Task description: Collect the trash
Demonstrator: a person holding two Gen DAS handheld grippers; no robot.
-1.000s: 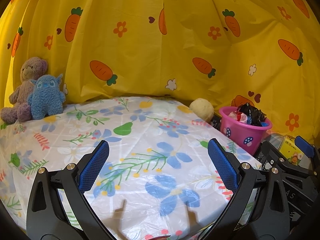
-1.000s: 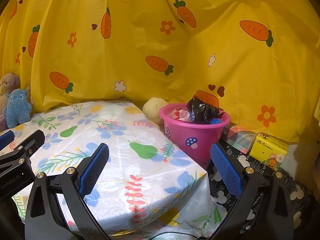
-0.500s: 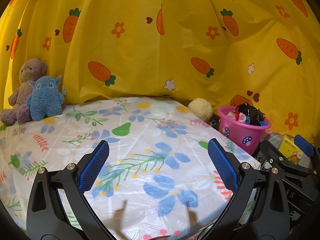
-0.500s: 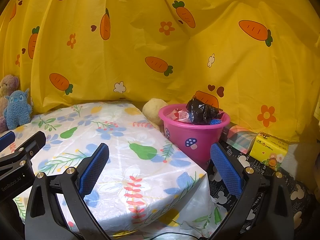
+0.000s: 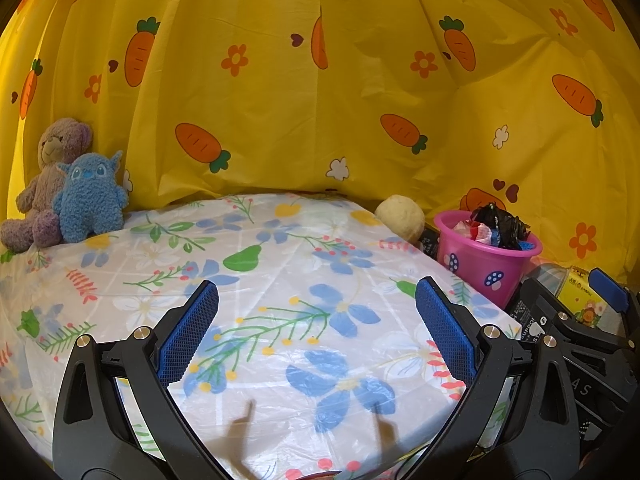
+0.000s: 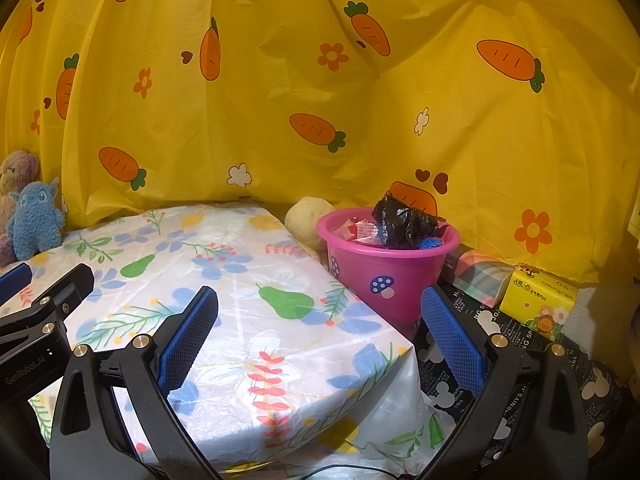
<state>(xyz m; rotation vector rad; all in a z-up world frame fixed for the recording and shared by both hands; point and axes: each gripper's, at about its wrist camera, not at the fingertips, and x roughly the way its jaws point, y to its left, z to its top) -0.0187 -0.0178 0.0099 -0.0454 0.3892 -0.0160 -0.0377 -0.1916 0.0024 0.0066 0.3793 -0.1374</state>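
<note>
The left gripper (image 5: 316,334), black-framed with blue ribbed pads, hangs above the table with its jaws spread wide and nothing between them. The right gripper (image 6: 318,334) is built the same and is likewise released and empty, held over the table's near right corner.

The table (image 5: 280,280) is covered with a white plastic cloth printed with blue flowers, green pears and red sprigs, and its top is bare apart from the toys at the back left. There a mauve plush bear (image 5: 48,184) sits against the backdrop with a blue fuzzy plush monster (image 5: 90,200) touching its front.

The trash sits in a small pink plastic bucket with mushroom prints (image 6: 386,276), which stands just off the table's right edge, beside it rather than on it. A crumpled black plastic bag (image 6: 402,220) pokes up above the rim, with red-and-white wrappers (image 6: 362,230) and a scrap of blue beside it (the rest of the contents cannot be made out). A cream fuzzy ball (image 6: 306,218) rests behind the bucket, touching or nearly touching it.

To the bucket's right lie a pastel checked pack (image 6: 478,280) and a yellow tissue packet with a cartoon print (image 6: 538,300), both on a black sheet with white mouse-head shapes (image 6: 452,380). A yellow curtain printed with orange carrots (image 6: 320,80) fills the background.
</note>
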